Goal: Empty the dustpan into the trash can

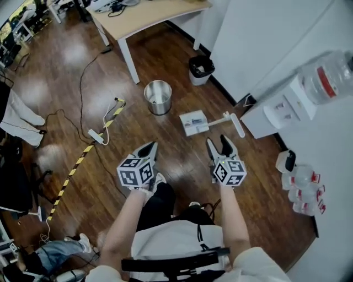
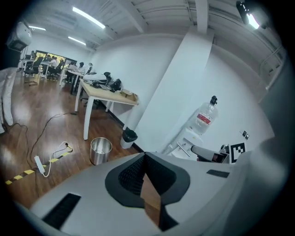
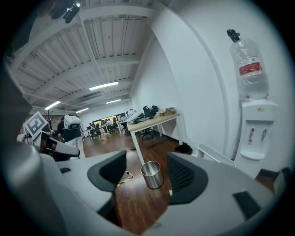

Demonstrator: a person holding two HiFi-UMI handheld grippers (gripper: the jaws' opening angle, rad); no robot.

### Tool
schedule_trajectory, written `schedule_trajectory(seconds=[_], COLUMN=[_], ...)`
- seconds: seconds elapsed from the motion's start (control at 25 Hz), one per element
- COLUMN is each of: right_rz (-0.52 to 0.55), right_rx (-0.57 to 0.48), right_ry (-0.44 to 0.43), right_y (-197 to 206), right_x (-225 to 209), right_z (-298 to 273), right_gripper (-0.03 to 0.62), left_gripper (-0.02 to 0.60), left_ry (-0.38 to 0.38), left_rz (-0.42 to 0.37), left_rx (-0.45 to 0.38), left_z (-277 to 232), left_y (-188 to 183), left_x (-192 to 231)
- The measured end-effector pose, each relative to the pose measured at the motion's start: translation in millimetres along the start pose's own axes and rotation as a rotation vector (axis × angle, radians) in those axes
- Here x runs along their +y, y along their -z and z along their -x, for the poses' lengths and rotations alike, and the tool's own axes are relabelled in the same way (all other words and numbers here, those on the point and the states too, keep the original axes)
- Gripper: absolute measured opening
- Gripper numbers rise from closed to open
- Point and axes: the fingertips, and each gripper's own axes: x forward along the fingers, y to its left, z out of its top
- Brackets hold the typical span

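1. A dark wooden floor [image 1: 66, 71] was seen, bounded by a white wall [image 1: 265, 33]. A pale desk [image 1: 149, 14] stood at its far end and a water dispenser [image 1: 278, 110] against the wall.
2. One strip of yellow-black tape [image 1: 77, 162] was laid across the floor.
3. Two bins were counted: one steel trash can [image 1: 158, 97] and one black bin [image 1: 201, 69] by the wall.
4. One white dustpan [image 1: 194, 122] was lying on the floor near the steel trash can, touched by neither gripper.
5. Two grippers were counted: the left gripper [image 1: 150, 146] with jaws pressed together on nothing, and the right gripper [image 1: 219, 144] with jaws spread and empty.
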Motion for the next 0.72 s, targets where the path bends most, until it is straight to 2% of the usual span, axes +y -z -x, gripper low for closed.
schedule_trajectory(seconds=[0.2, 0.36, 0.52, 0.72], right_rz=[-0.013, -0.04, -0.026, -0.01], right_rx=[0.004, 0.028, 0.029, -0.035], right_ry=[0.116, 0.16, 0.188, 0.257], right_y=[22, 44, 67, 77], right_x=[-35, -70, -109, -150], right_z=[-37, -55, -81, -108], right_gripper=[0.302, 0.302, 0.304, 0.311], left_gripper=[-0.011, -0.011, -0.011, -0.011], left_ry=[0.054, 0.074, 0.079, 0.096], left_rz=[0.001, 0.019, 0.015, 0.025], left_rx=[0.072, 0.118, 0.132, 0.13], left_z=[-46, -75, -109, -138], left_y=[3, 21, 41, 63], left_x=[13, 5, -9, -20])
